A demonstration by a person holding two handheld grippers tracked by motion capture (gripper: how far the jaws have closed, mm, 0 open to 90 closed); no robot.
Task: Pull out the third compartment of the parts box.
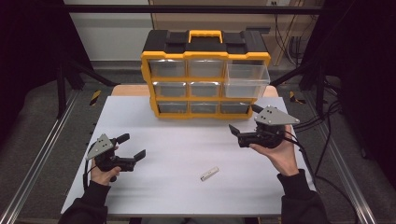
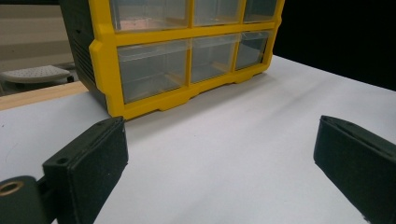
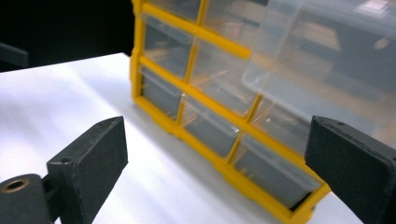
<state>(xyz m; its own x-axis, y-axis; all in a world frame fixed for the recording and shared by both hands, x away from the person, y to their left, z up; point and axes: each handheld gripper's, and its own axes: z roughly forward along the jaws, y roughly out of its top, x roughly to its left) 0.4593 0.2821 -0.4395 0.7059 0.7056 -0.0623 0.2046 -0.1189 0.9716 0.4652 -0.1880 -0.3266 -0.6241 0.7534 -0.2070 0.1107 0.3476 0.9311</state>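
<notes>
High view. A yellow-and-black drawer organizer (image 1: 205, 74) stands at upper centre of the white surface (image 1: 154, 186); its top-right clear drawer (image 1: 247, 79) is pulled out, apparently ready to receive something. A small pale bar-shaped part (image 1: 209, 174) lies at lower centre, between both hands. Left gripper (image 1: 133, 147) at lower left and right gripper (image 1: 240, 121) at centre right both have fingers spread apart, empty. No legible writing.

Both claws, left (image 1: 132, 146) and right (image 1: 243, 122), gape empty.
</notes>
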